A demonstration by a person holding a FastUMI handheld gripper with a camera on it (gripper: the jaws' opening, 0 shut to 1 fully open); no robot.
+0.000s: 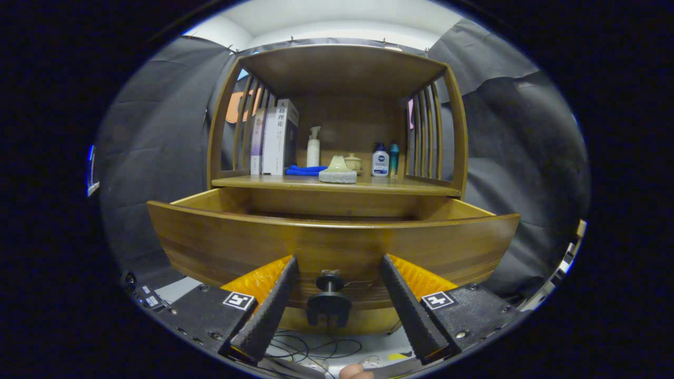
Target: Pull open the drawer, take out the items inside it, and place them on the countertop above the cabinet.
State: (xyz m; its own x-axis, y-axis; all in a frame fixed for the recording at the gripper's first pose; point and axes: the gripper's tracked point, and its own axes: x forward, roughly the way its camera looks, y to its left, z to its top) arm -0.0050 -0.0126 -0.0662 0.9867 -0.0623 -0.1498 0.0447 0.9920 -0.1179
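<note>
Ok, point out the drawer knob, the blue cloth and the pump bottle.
drawer knob (329,301): gripper view, on its round head, between the open tongs.
blue cloth (305,170): gripper view, on its folded top, beside the books.
pump bottle (313,150): gripper view, on its body, behind the cloth.

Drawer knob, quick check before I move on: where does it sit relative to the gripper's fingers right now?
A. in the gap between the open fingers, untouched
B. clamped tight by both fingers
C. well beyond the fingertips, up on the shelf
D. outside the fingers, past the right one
A: the gripper stands open, and the knob on the pulled-out drawer sits in the gap with space on either side, neither finger touching it.
</note>
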